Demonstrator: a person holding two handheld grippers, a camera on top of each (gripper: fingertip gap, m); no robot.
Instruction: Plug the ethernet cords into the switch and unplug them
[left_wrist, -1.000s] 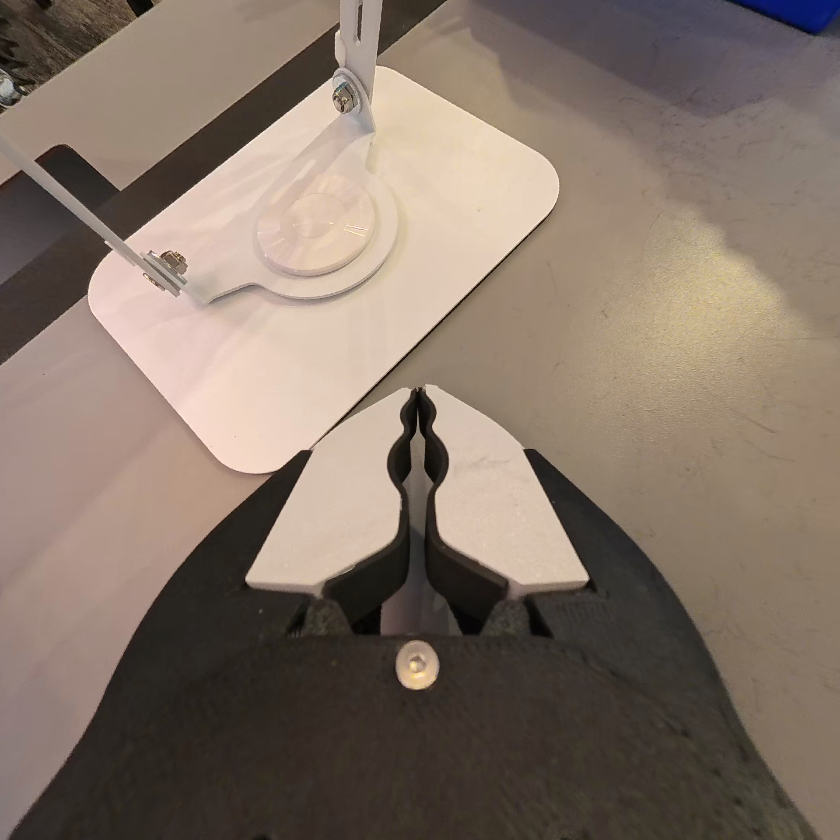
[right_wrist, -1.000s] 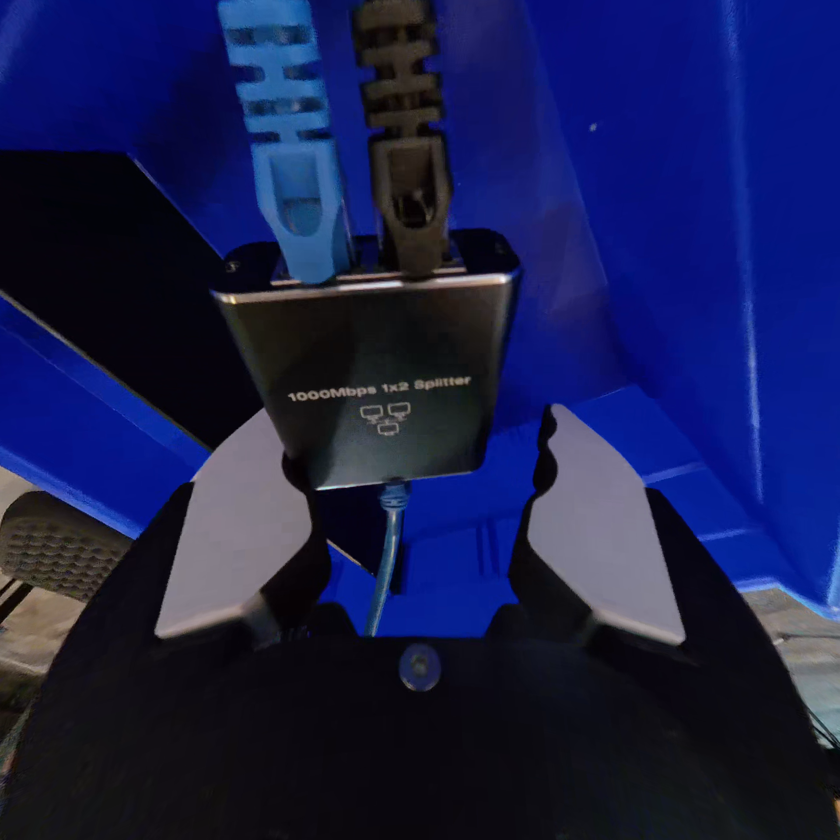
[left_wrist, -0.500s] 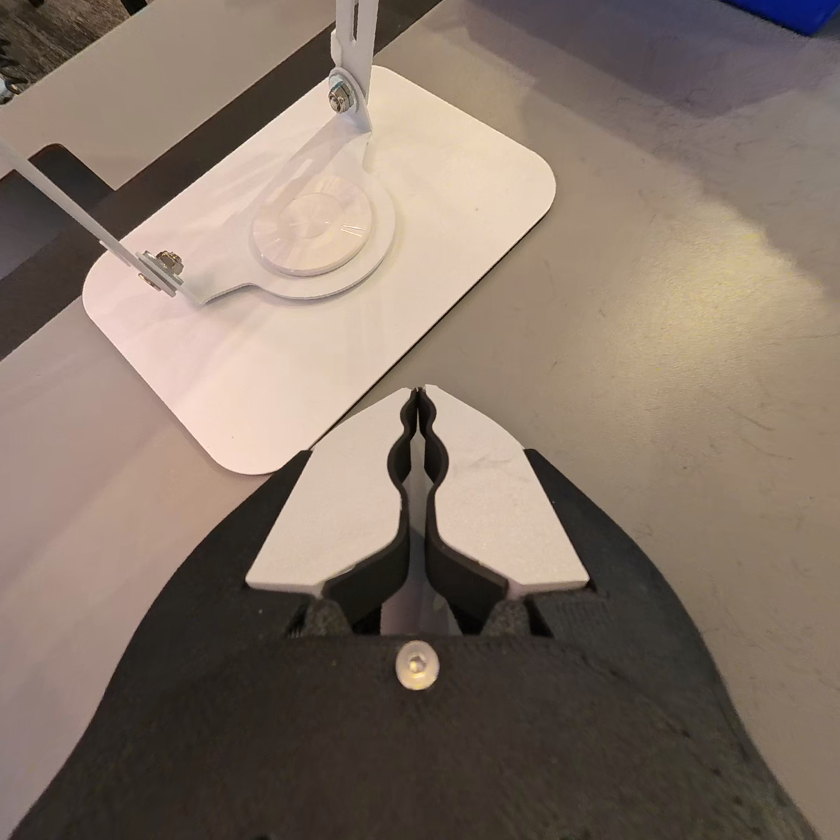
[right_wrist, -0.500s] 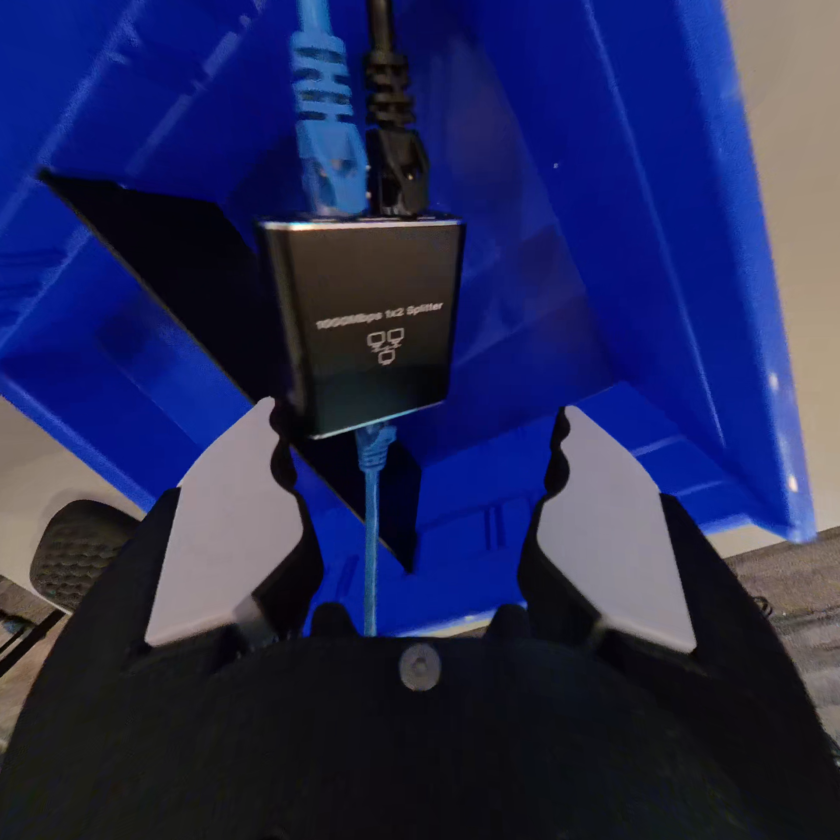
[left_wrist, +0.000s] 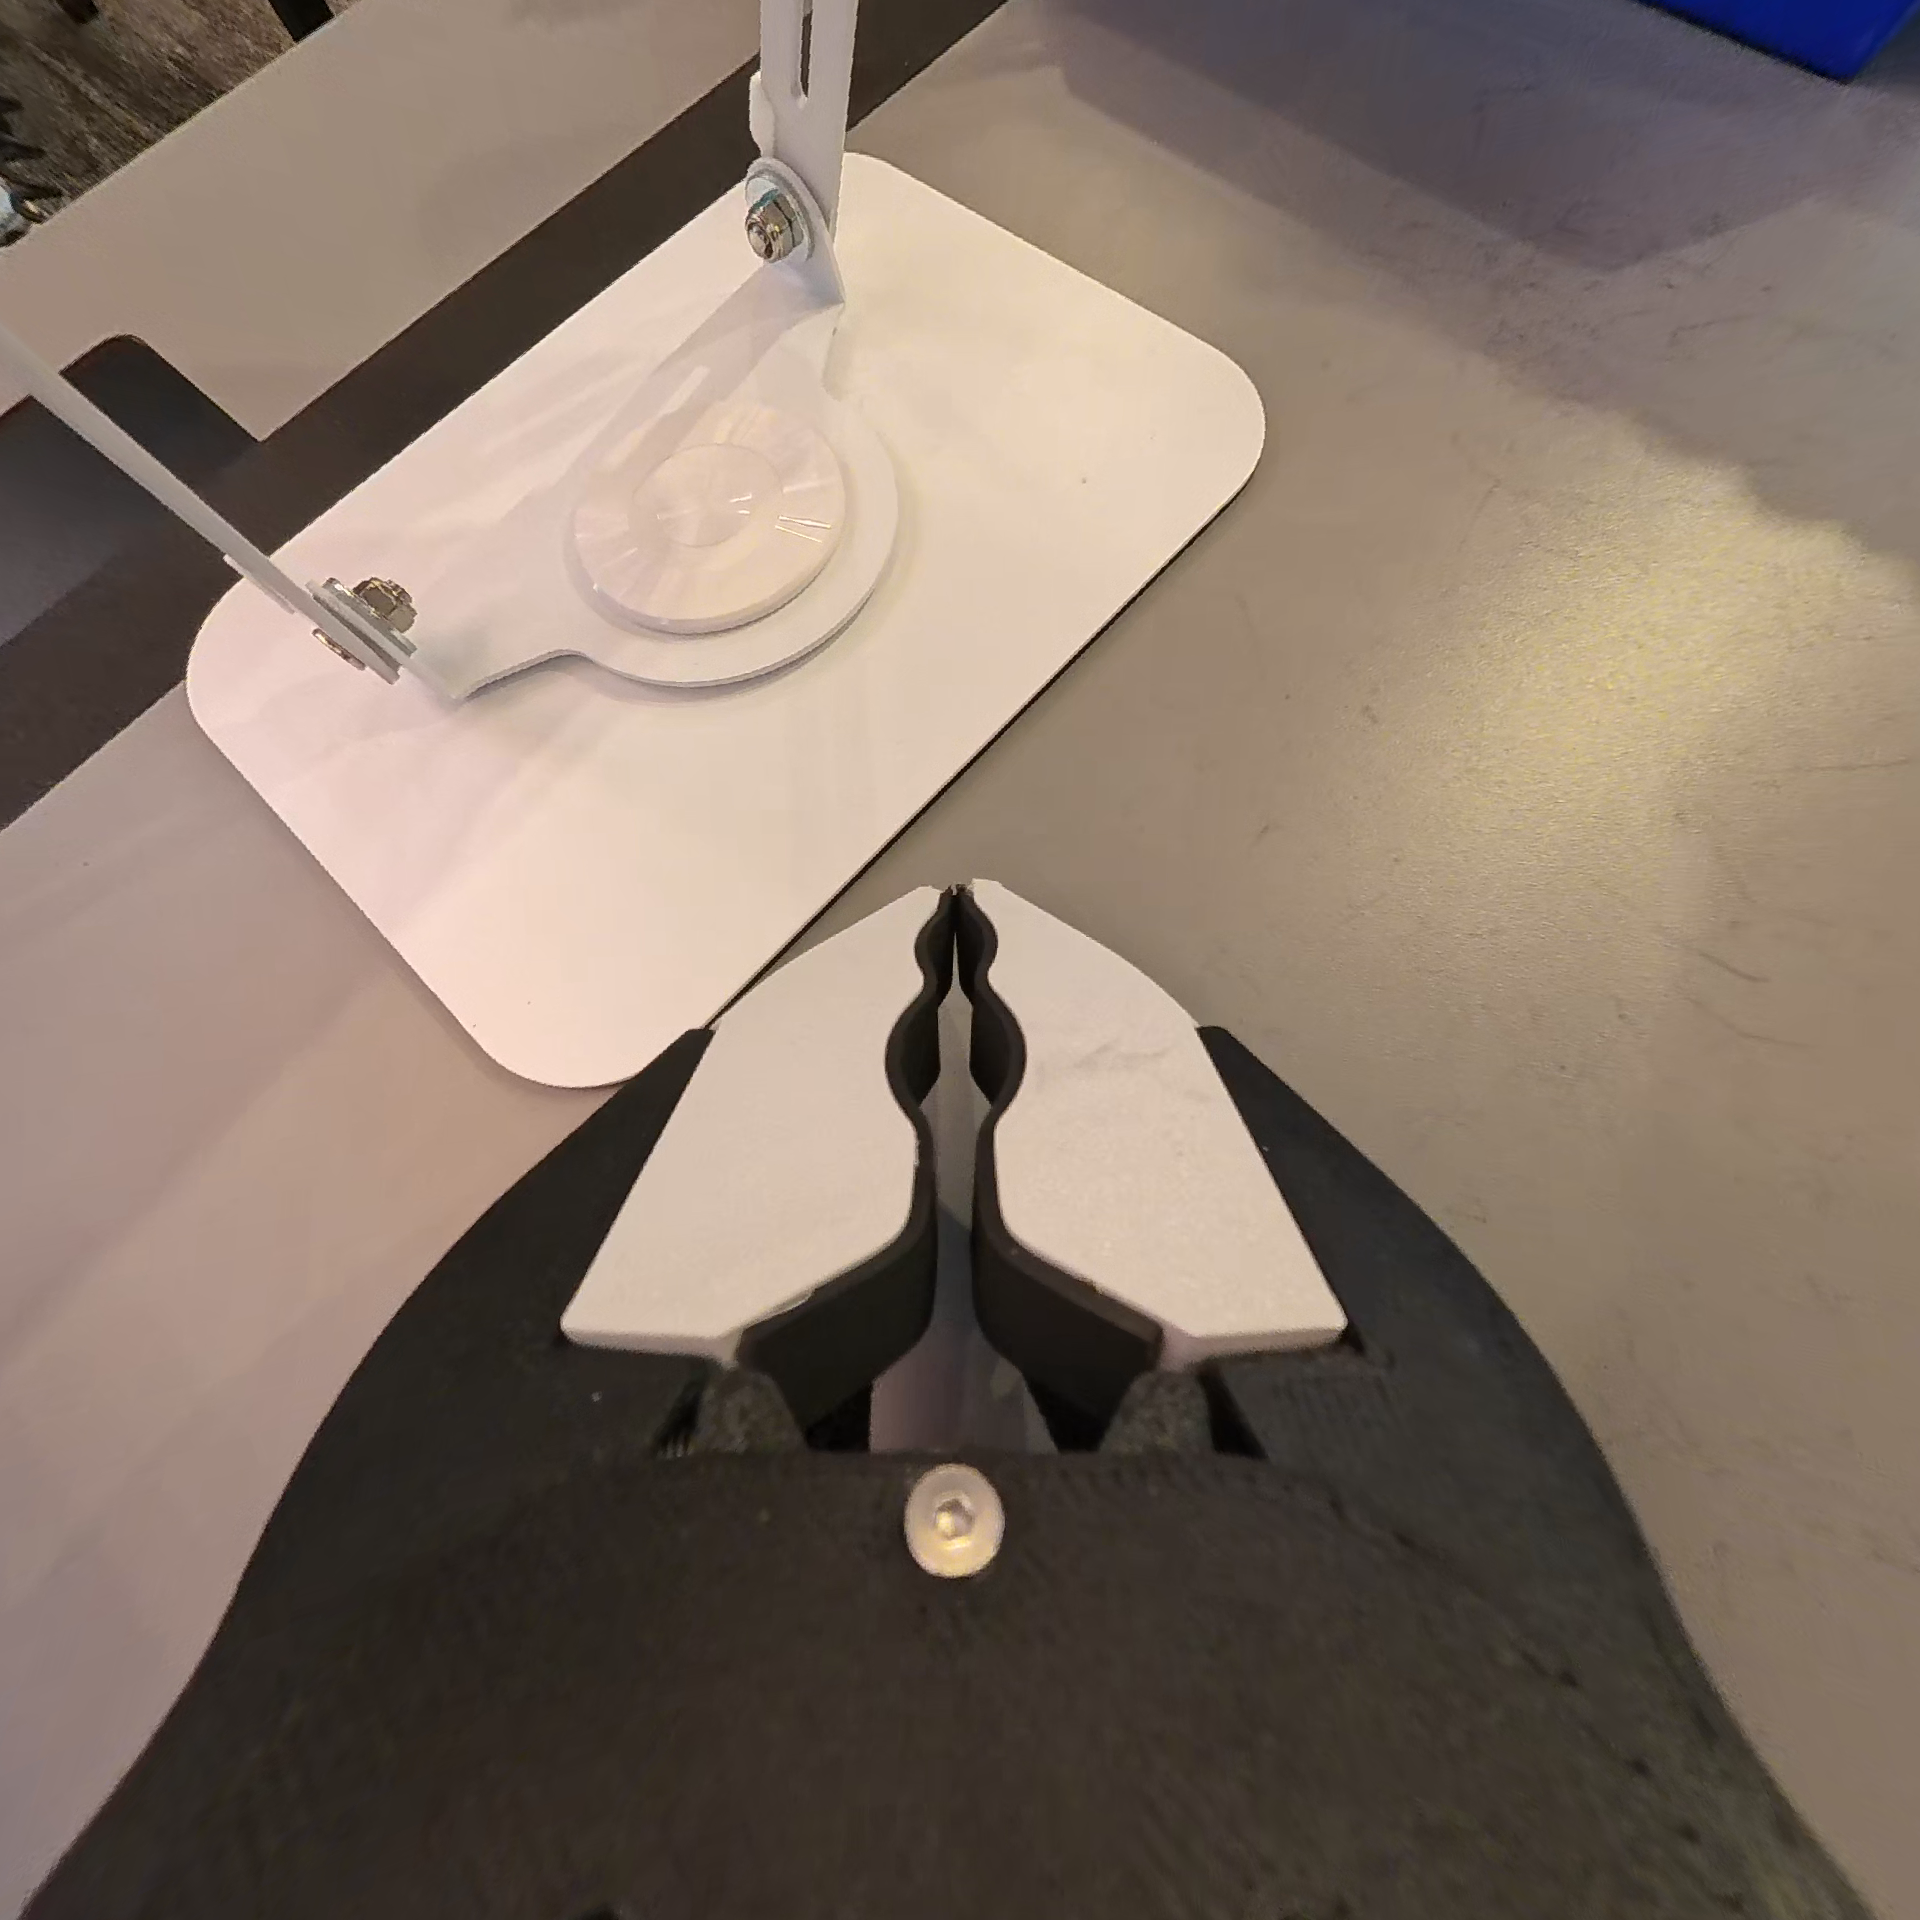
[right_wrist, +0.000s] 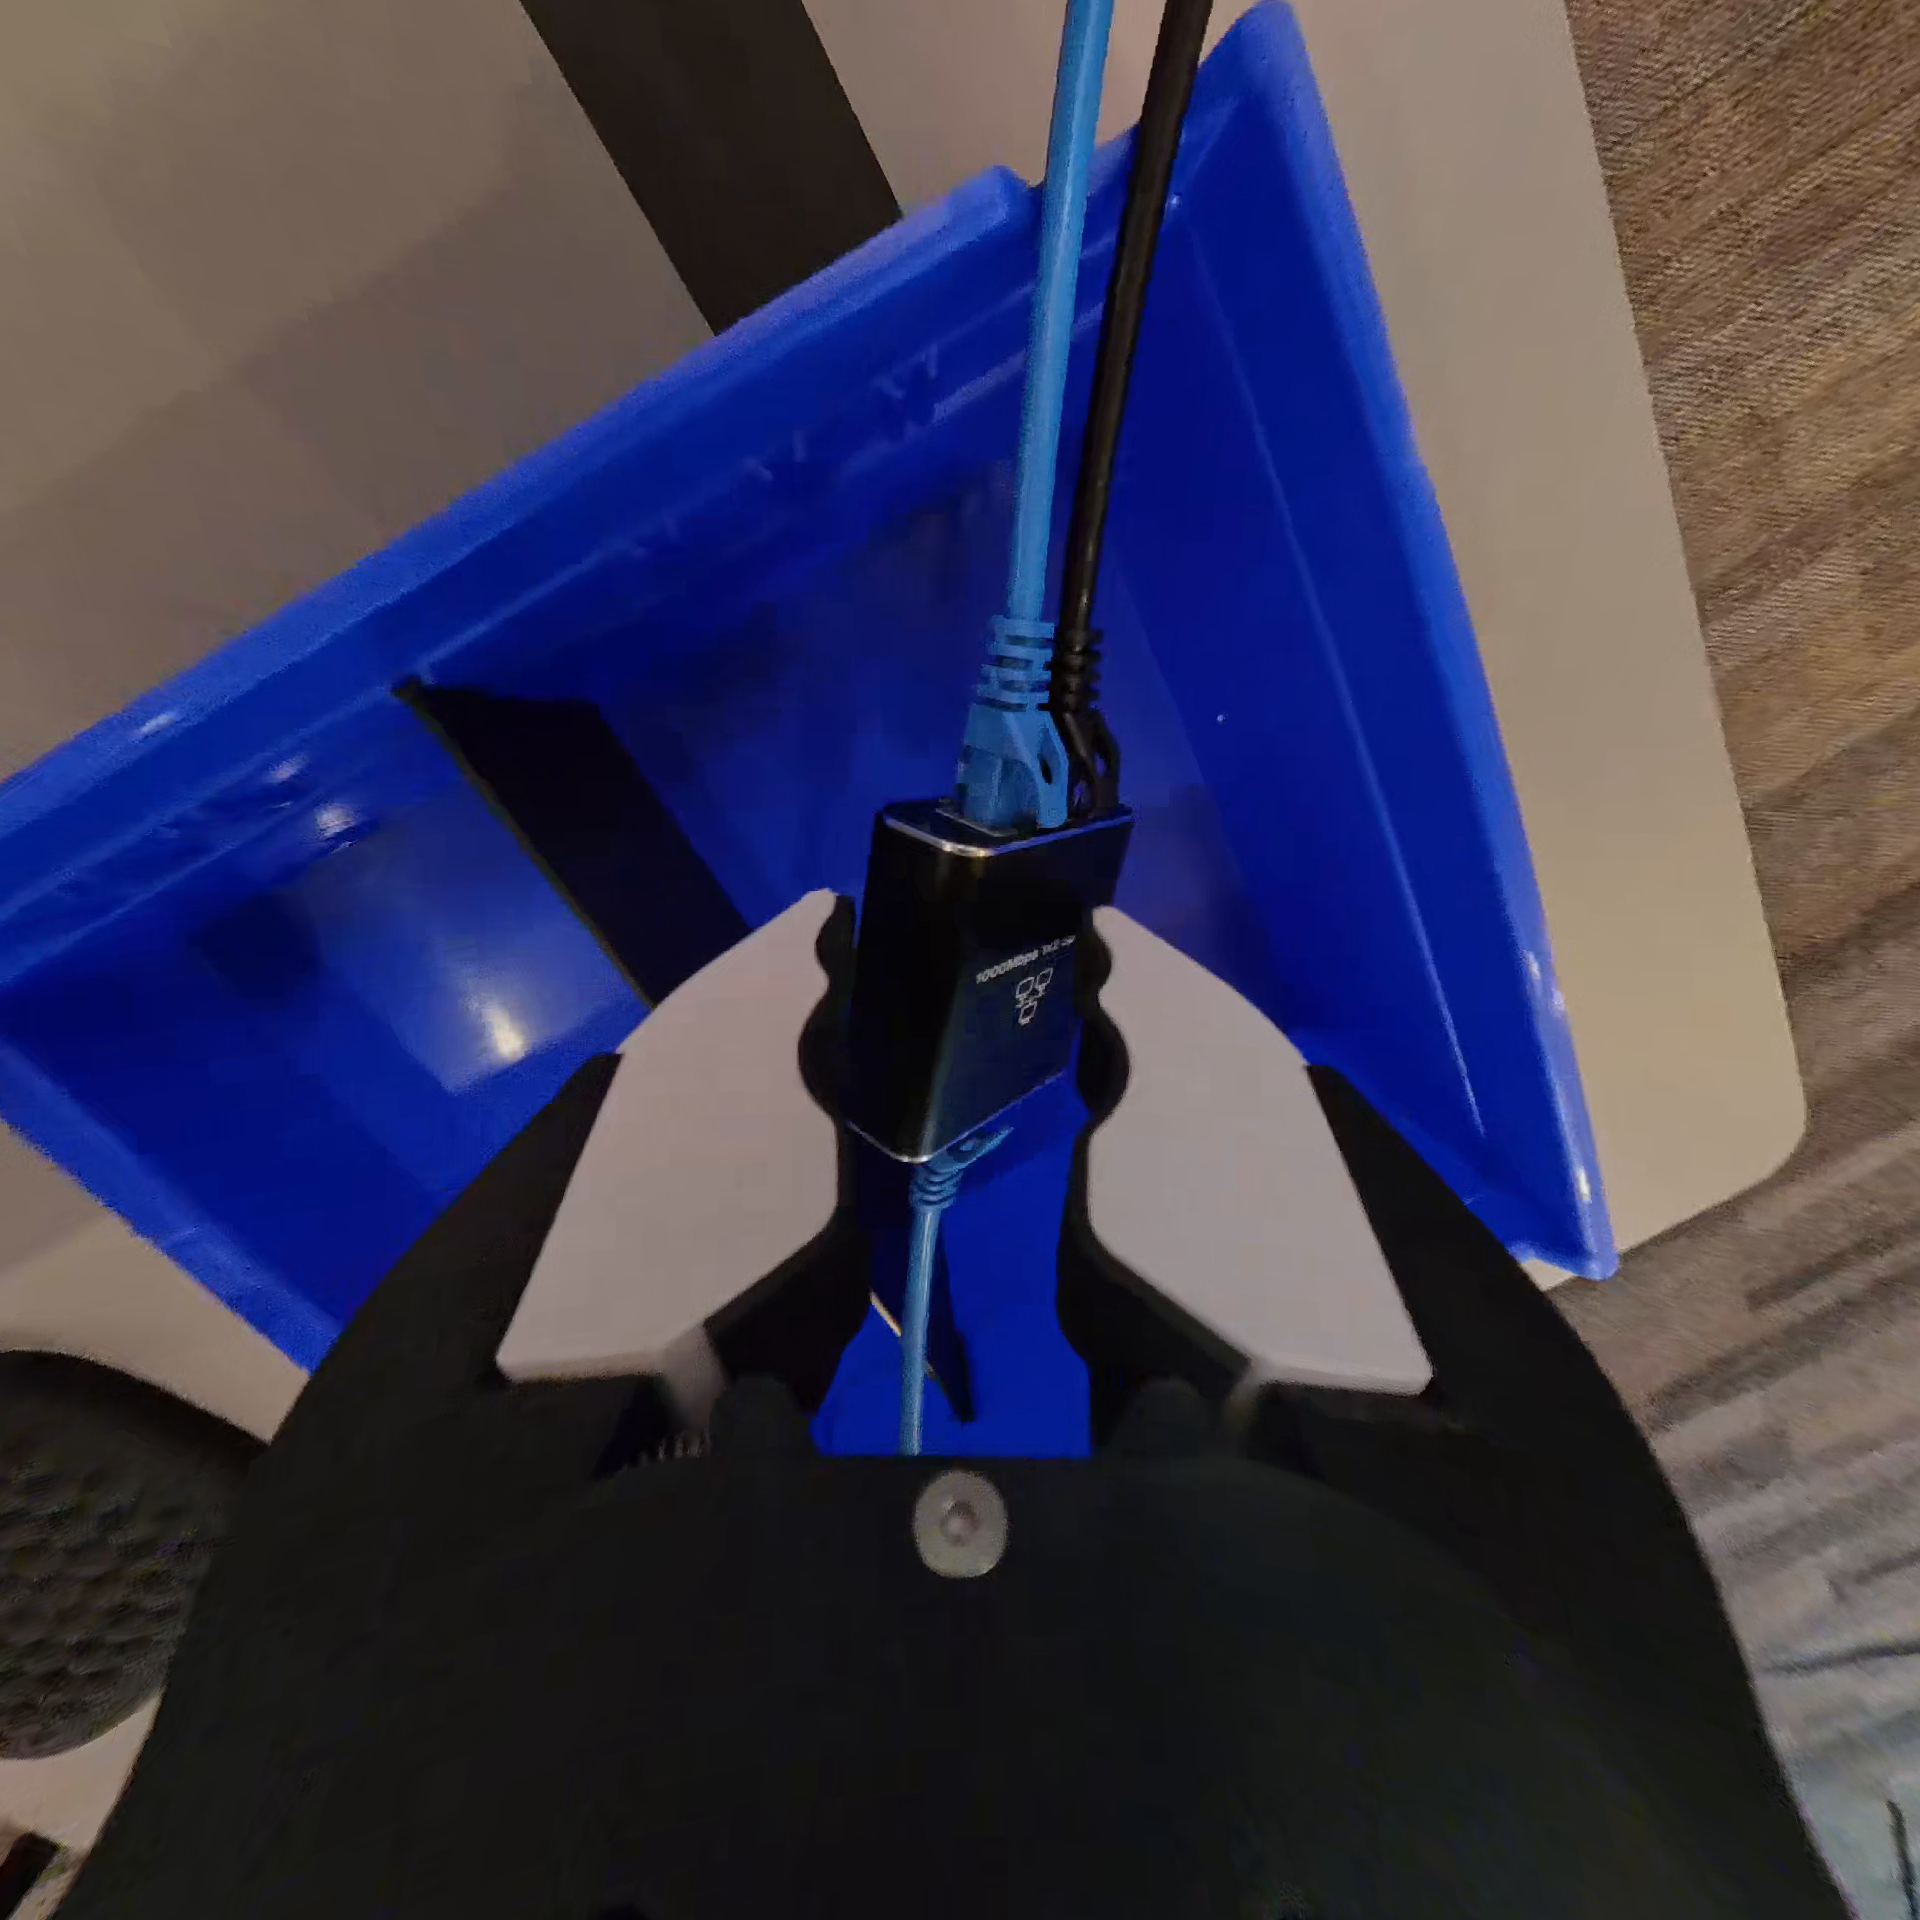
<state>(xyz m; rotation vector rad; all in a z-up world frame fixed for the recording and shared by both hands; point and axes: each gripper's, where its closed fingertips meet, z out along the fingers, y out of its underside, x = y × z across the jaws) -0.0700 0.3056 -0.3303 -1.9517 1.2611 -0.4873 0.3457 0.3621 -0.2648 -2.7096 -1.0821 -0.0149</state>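
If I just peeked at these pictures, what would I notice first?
Probably the big blue bin, with a black switch squeezed in the right gripper in front of it. A blue cord and a black cord are plugged into its top. The left gripper is shut, beside a white stand.

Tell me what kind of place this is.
Likely an office or lab workbench: a plain grey table bearing a white metal stand, a blue plastic bin beside it, and grey carpet underneath.
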